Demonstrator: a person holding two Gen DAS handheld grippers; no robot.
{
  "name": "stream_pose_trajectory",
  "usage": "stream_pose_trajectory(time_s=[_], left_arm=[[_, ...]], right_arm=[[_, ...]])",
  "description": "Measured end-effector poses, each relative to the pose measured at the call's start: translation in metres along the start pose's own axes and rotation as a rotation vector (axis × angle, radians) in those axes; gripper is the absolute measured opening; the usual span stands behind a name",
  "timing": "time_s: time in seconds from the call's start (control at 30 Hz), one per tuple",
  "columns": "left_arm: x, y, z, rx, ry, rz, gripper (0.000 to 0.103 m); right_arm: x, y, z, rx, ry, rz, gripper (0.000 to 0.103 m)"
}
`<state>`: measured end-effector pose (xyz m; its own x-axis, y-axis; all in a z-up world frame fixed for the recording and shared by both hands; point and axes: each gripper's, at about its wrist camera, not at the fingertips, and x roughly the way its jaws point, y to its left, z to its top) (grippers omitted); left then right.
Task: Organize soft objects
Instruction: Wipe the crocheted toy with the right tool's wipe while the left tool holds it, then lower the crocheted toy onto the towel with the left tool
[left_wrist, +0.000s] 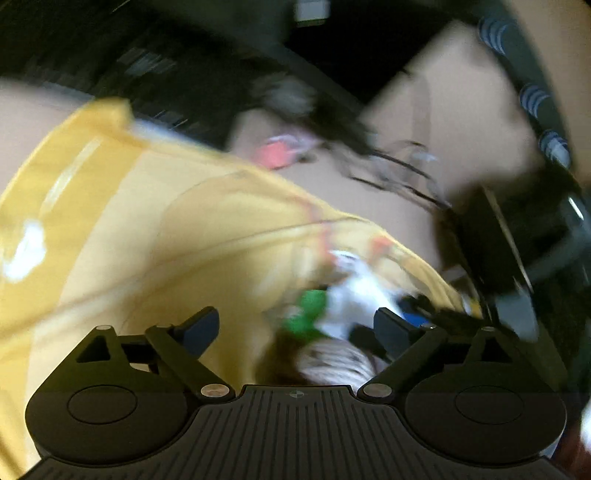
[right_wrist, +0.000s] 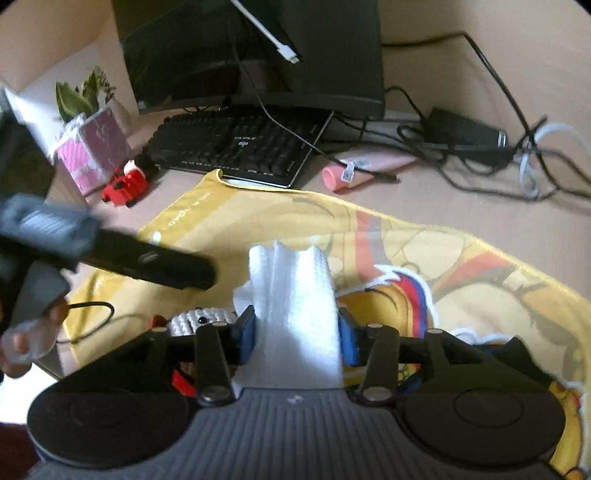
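Observation:
A white tissue (right_wrist: 295, 302) stands upright between the blue pads of my right gripper (right_wrist: 297, 336). Its edges reach both pads, but it is not visibly pinched. It stands above a yellow cartoon mat (right_wrist: 480, 258). A white crocheted toy (right_wrist: 201, 317) lies just left of the right fingers. My left gripper (left_wrist: 295, 328) is open wide with nothing between its pads. That view is blurred and shows the yellow mat (left_wrist: 147, 221), a green thing (left_wrist: 310, 314), something white and the crocheted toy (left_wrist: 332, 360) close below. A black finger (right_wrist: 177, 269) of the left gripper reaches in from the left.
Behind the mat are a black keyboard (right_wrist: 236, 147), a monitor (right_wrist: 258, 48), a pink tube (right_wrist: 354, 171), a red toy car (right_wrist: 125, 186) and a pink plant box (right_wrist: 94, 151). Tangled cables and a power brick (right_wrist: 465, 129) lie at the back right.

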<state>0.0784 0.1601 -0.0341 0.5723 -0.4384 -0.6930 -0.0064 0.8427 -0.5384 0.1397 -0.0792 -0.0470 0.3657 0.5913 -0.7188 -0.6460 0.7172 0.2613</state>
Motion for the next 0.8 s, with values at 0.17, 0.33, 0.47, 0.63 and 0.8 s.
stream_pose_trajectory(time_s=[0.17, 0.33, 0.47, 0.63, 0.8], left_arm=[[-0.002, -0.068, -0.027, 0.507, 0.026, 0.117, 0.098], [0.036, -0.11, -0.068, 0.889, 0.064, 0.293, 0.098], [0.058, -0.108, -0.09, 1.028, 0.059, 0.407, 0.098], [0.05, -0.092, -0.083, 0.938, 0.015, 0.357, 0.098], [0.039, -0.07, -0.05, 0.644, 0.029, 0.257, 0.076]], right_arm=[[-0.009, -0.007, 0.002, 0.065, -0.025, 0.001, 0.008], [-0.009, -0.022, 0.007, 0.147, -0.039, 0.004, 0.008], [-0.025, -0.033, 0.009, 0.201, -0.08, 0.002, 0.008], [-0.044, -0.037, 0.014, 0.26, -0.124, 0.071, 0.008], [-0.036, -0.016, 0.011, 0.278, -0.075, 0.287, 0.008]])
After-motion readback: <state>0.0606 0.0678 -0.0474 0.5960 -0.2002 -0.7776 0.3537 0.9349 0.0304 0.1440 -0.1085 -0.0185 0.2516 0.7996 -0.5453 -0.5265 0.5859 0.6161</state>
